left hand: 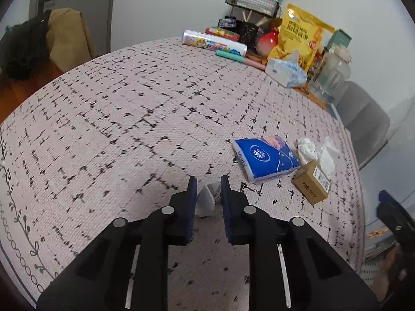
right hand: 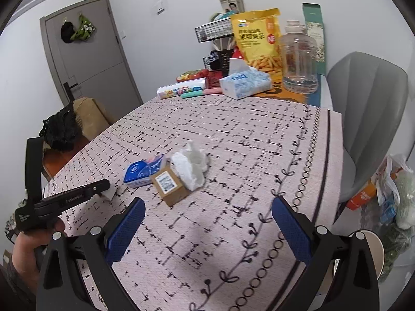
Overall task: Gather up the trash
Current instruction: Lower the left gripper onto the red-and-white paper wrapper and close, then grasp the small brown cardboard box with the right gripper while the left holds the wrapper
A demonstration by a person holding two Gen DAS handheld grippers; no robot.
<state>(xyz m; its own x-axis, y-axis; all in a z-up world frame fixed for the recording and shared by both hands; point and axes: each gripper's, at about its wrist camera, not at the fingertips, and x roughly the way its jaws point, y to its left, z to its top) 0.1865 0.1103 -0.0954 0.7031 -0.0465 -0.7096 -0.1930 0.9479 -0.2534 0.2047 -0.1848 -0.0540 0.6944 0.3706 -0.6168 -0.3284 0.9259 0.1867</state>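
Two tongs are in play over a desk [right hand: 259, 134] covered in a pale cloth with black dashes. The left tongs [left hand: 208, 181] are clenched on a small white scrap of paper [left hand: 207, 199], which shows between the blue pads [left hand: 192, 207]; from the right wrist view the same scrap [right hand: 109, 193] pokes out at the tip of the left tongs [right hand: 103, 185], low over the cloth at about 9 o'clock. The right tongs [right hand: 207, 207] are released, jaws spread wide, with nothing between them, hanging above the desk's near part.

Remaining trash lies in a cluster toward 12 o'clock of the right tongs: a crumpled white tissue [right hand: 192, 165], touching a small brown cardboard box [right hand: 170, 184] that bears a printed label, and just beside that a blue tissue packet [right hand: 142, 169]. In the left wrist view this cluster sits at about 2 o'clock.

Far across the desk stand a yellow snack bag [right hand: 256, 39], a clear plastic jug [right hand: 299, 57], a soft tissue pack [right hand: 243, 83] and a wire rack [right hand: 215, 29]. At 3 o'clock, off the desk, is a grey chair [right hand: 368, 119].
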